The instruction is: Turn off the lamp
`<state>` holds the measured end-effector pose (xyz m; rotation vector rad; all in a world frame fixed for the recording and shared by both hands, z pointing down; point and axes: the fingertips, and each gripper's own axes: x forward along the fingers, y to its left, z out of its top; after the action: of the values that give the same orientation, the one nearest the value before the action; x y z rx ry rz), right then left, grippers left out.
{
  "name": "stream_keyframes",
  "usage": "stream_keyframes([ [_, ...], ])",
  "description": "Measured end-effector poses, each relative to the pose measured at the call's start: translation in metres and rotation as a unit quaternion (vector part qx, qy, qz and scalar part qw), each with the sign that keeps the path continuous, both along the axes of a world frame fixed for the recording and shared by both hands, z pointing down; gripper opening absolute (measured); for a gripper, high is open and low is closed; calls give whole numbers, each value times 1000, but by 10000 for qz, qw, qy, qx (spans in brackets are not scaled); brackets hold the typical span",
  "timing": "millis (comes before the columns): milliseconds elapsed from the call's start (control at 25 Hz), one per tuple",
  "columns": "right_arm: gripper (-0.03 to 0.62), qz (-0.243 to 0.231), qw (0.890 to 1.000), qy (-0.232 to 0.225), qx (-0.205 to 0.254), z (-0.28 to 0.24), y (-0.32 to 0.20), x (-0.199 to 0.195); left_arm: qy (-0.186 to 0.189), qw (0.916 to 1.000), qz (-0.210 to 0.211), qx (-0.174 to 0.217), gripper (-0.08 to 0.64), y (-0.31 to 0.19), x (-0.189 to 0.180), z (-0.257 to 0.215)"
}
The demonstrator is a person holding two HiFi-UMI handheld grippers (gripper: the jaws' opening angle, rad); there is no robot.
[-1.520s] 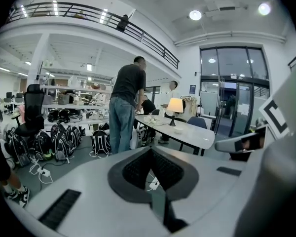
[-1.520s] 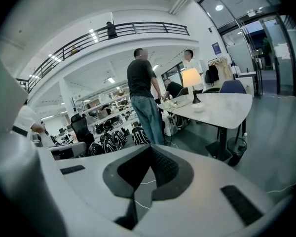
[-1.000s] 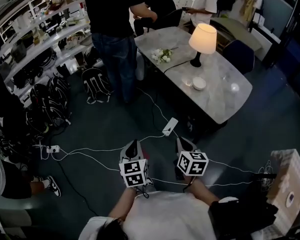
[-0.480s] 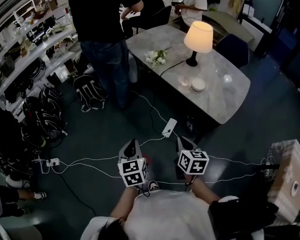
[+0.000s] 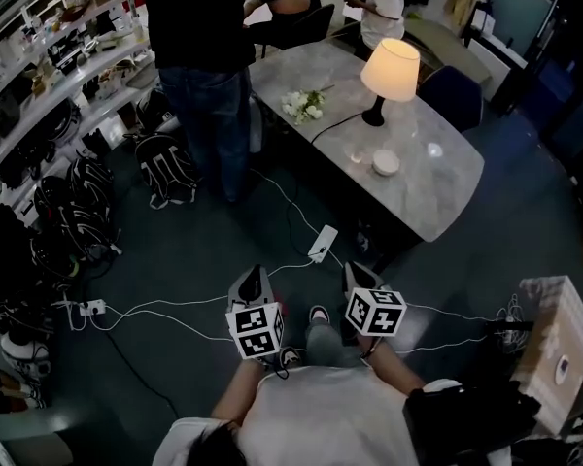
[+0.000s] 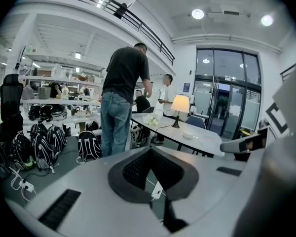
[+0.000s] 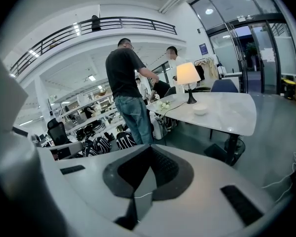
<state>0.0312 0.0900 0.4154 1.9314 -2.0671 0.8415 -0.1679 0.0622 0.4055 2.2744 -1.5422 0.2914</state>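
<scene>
The lamp stands lit on the far part of the marble table, cream shade on a dark base, its black cord running left. It also shows lit in the left gripper view and the right gripper view. My left gripper and right gripper hang side by side over the dark floor, well short of the table. The left gripper and the right gripper both have their jaws shut with nothing between them.
A person in a black shirt and jeans stands at the table's left end. A white power strip and white cables lie on the floor ahead. On the table are a bowl and flowers. Backpacks lie left, a cardboard box right.
The view has crept toward the table. My knee and a shoe have come into sight between the two grippers. Both grippers stay shut and side by side.
</scene>
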Motion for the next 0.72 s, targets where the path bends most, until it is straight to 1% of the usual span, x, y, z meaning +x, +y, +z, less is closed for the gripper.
stream_keyframes([
  [160,0,-152,9999,-13,59,0,-16,-14,-27,9999,-136,-35,-9,-6,-13,5],
  [360,0,-352,9993,-62,118,3,-48,-28,-53,9991,-414,-82,-9,-28,-31,9],
  [600,0,-359,9991,-158,189,3,-89,-31,-198,9988,-452,-67,-9,-61,-37,8],
  [720,0,-343,9992,-139,137,7,-112,-26,-227,9986,-463,-107,-9,-83,-34,9],
])
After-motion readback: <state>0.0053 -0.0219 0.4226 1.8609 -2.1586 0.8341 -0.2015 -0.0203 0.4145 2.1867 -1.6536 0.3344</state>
